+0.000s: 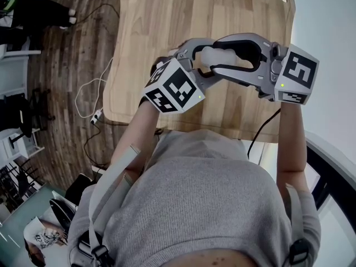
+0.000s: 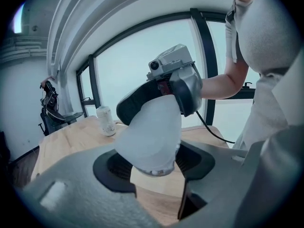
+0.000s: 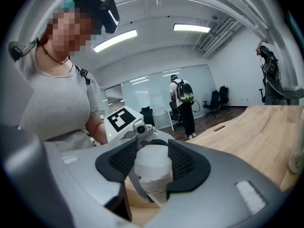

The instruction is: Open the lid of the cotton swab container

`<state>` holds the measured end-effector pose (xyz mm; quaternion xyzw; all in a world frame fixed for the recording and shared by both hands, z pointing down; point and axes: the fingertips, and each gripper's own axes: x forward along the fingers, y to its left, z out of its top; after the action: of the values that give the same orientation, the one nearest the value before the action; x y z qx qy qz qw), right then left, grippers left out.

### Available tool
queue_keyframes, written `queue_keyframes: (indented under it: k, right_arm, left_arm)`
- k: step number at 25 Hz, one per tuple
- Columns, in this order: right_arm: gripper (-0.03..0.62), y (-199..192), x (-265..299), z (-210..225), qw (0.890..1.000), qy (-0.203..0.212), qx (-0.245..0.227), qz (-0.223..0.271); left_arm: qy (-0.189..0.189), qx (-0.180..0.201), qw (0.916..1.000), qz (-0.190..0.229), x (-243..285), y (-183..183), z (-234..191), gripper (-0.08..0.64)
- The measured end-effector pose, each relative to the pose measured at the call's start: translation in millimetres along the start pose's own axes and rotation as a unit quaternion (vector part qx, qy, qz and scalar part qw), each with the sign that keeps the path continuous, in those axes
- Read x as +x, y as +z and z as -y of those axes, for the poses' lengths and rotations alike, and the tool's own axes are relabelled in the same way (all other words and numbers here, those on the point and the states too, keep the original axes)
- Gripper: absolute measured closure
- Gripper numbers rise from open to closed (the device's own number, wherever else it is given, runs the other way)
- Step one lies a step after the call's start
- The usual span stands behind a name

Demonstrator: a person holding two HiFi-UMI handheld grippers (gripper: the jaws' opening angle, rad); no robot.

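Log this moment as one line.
left tongs shut on cotton swab container | right tongs shut on lid | lid on | held above table

I can read no text in any view.
- Marker cube on my left (image 1: 172, 89) and marker cube on my right (image 1: 298, 71): black-and-white square patterns only, no letters or digits that I can make out.
- Swab container (image 3: 154, 177): faint grey print on the wall below its lid, too blurred to read.
- Can (image 2: 105, 121) on the desk (image 2: 61, 141): pale label, nothing legible.
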<state>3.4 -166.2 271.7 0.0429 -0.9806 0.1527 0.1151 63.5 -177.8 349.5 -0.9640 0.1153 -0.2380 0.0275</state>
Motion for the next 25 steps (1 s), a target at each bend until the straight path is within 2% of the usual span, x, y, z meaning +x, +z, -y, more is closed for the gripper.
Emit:
queue_keyframes:
  k: [8, 15, 18, 22, 25]
  right_arm:
    - [0.387, 2, -1, 6, 1.0, -0.002, -0.002, 0.03]
    - [0.383, -4, 1, 0, 0.999, -0.014, -0.017, 0.026]
    - [0.377, -2, -3, 3, 0.999, -0.027, -0.025, 0.038]
    - [0.448, 5, -13, 9, 0.996, -0.043, -0.05, 0.06]
    - [0.461, 8, -16, 7, 0.995, -0.043, -0.063, 0.066]
  left_arm:
    - [-0.019, -0.017, 0.9997, 0.007, -5, 0, 0, 0.301]
    - [-0.035, -0.021, 0.9991, -0.01, -2, -7, 5, 0.301]
    - [-0.04, -0.02, 0.9989, -0.017, -1, -10, 6, 0.301]
    - [-0.044, -0.012, 0.9984, -0.032, 1, -14, 9, 0.302]
    - [-0.049, -0.015, 0.9983, -0.028, 3, -12, 11, 0.302]
